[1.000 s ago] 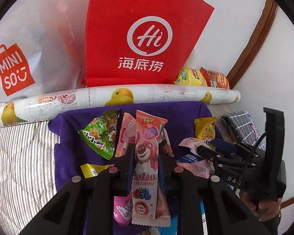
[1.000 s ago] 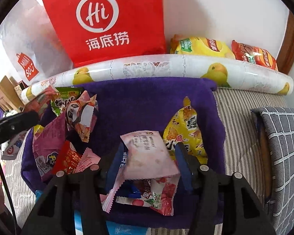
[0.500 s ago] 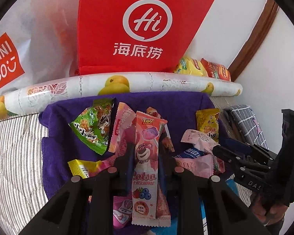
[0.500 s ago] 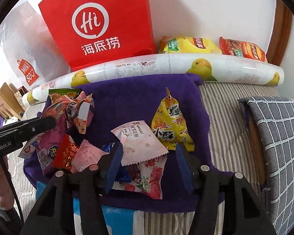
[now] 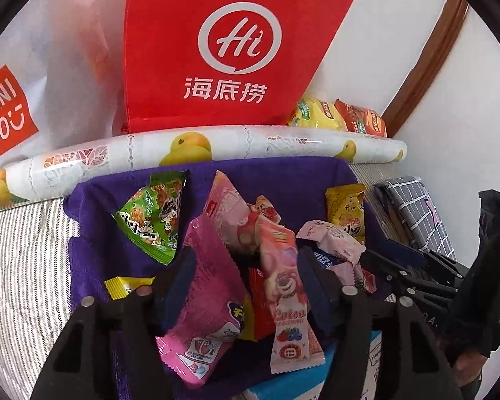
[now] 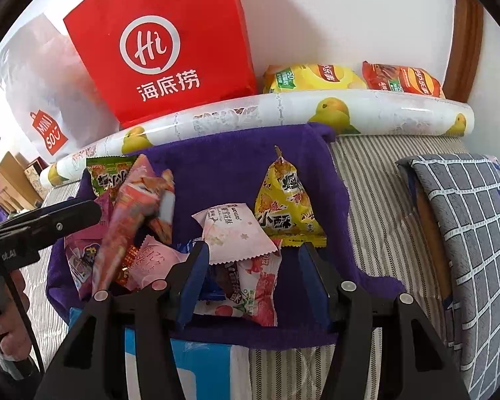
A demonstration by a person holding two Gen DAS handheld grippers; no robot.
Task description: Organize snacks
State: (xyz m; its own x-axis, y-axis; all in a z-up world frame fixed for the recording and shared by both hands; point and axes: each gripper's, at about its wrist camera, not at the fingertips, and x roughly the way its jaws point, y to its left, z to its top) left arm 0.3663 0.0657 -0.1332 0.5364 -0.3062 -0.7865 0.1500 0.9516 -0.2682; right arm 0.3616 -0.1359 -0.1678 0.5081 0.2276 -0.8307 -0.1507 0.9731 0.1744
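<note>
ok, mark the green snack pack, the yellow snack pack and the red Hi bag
green snack pack (image 5: 151, 213), left wrist view, middle of its printed front
yellow snack pack (image 6: 286, 205), right wrist view, centre of the front
red Hi bag (image 6: 163, 43), right wrist view, on the white logo
</note>
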